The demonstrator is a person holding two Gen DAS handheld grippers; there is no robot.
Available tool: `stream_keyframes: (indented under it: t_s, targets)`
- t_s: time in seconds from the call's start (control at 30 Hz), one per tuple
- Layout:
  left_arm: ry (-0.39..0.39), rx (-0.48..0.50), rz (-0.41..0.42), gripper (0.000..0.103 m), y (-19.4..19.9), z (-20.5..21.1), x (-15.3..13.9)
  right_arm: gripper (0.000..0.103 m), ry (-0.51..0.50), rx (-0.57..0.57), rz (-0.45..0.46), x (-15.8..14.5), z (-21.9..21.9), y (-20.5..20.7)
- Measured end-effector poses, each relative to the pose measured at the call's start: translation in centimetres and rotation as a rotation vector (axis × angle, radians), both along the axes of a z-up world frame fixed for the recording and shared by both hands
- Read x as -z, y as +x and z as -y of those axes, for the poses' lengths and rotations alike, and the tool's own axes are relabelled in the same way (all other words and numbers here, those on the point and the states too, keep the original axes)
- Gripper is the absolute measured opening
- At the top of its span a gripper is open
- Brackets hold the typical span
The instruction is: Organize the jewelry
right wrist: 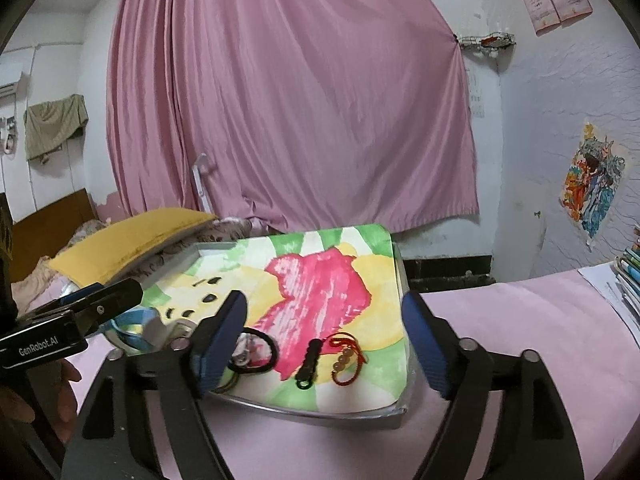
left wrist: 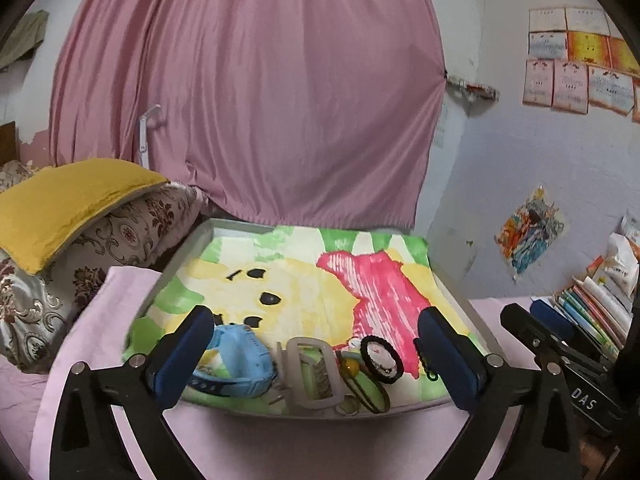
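The jewelry lies in a loose cluster along the near edge of a painted sheet (left wrist: 304, 280) that covers a shallow gray tray (left wrist: 188, 252). In the left view, a blue watch (left wrist: 236, 354) sits at the left, a pale rectangular buckle (left wrist: 310, 372) beside it, then a yellow bead on thin rings (left wrist: 354, 368) and a small round black-rimmed watch face (left wrist: 381, 356). In the right view, a black hair band (right wrist: 256, 350), a short black beaded strap (right wrist: 310, 362) and a red cord bracelet with pale beads (right wrist: 346, 358) lie further to the right, near one another but apart.

The left tool (left wrist: 316, 356) hangs with its blue pads spread wide, straddling the cluster and gripping nothing. The right tool (right wrist: 324, 340) is likewise spread wide and empty, with the strap and red bracelet between its pads.

This looks like the very start: nothing appears sorted, and both tools are only lined up over the pile. The next move calls for picking one piece; the red bracelet or the strap looks easiest, lying clear of the tangle. The tool must drop low and close on thin, flat things without dragging the paper.

The tray rests on a pink cloth (right wrist: 520, 320), with pillows (left wrist: 80, 216) to the left and a pink curtain (left wrist: 248, 92) behind.
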State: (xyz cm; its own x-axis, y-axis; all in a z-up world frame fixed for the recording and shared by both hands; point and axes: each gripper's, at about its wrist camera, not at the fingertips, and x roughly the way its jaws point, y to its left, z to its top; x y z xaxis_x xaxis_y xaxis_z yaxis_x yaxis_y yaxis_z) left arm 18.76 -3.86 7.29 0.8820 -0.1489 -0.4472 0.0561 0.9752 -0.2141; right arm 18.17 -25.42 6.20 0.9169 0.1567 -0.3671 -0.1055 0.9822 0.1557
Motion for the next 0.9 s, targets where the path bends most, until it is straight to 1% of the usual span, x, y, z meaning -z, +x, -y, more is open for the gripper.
stream_keyframes:
  t_s: [0.13,0.33,0.67,0.9]
  targets:
    - [0.014,-0.010,0.019,0.102,-1.3,-0.4,-0.2,0.090,-0.002,-0.016,0.022,-0.3,-0.4,-1.3]
    - [0.017,-0.032,0.041,0.102,-3.9,-1.7,-0.3,0.097,-0.013,-0.027,0.050,-0.6,-0.9,-3.4]
    - [0.010,-0.069,0.057,0.102,-8.2,-3.6,0.1,0.100,-0.014,-0.027,0.086,-0.9,-1.4,-7.7]
    - [0.016,-0.084,0.064,0.102,-11.3,-4.4,0.8,0.101,-0.013,-0.026,0.100,-0.2,-1.9,-10.7]
